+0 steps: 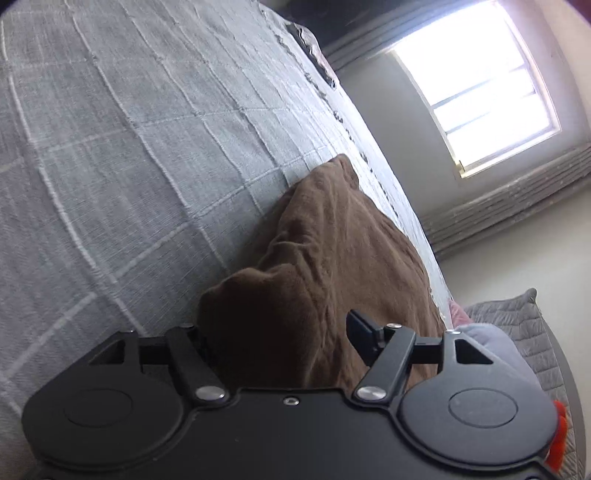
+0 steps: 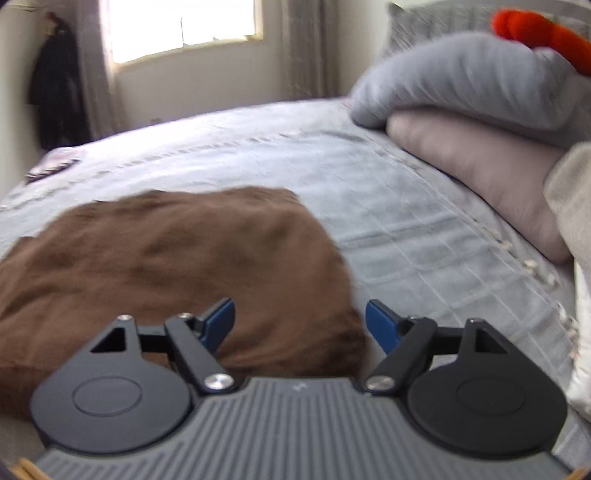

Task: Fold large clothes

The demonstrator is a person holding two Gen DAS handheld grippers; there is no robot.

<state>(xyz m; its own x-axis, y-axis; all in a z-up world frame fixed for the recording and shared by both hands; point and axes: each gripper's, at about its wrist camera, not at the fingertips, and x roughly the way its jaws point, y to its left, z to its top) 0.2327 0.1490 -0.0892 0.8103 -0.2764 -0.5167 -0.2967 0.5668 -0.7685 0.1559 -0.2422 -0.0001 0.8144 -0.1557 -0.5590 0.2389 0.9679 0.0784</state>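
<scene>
Left gripper (image 1: 280, 332): jaws apart, brown garment (image 1: 332, 258) bunched between them, pads not seen pressing it. Right gripper (image 2: 300, 319): blue fingers (image 2: 382, 325) spread, nothing clamped, over the garment's near edge. Brown garment: a folded heap on the grey checked bedspread (image 1: 129, 129), near the bed's side edge. Pillows (image 2: 480, 166): stacked at the head end. Window (image 2: 184, 29): beyond the far edge.

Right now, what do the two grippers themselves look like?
The left gripper is all black: smooth flat body, two round discs, angled link arms with silver pivot bolts and black fingers. The right gripper has the same discs and links, but blue fingers and a grey ribbed body.
</scene>
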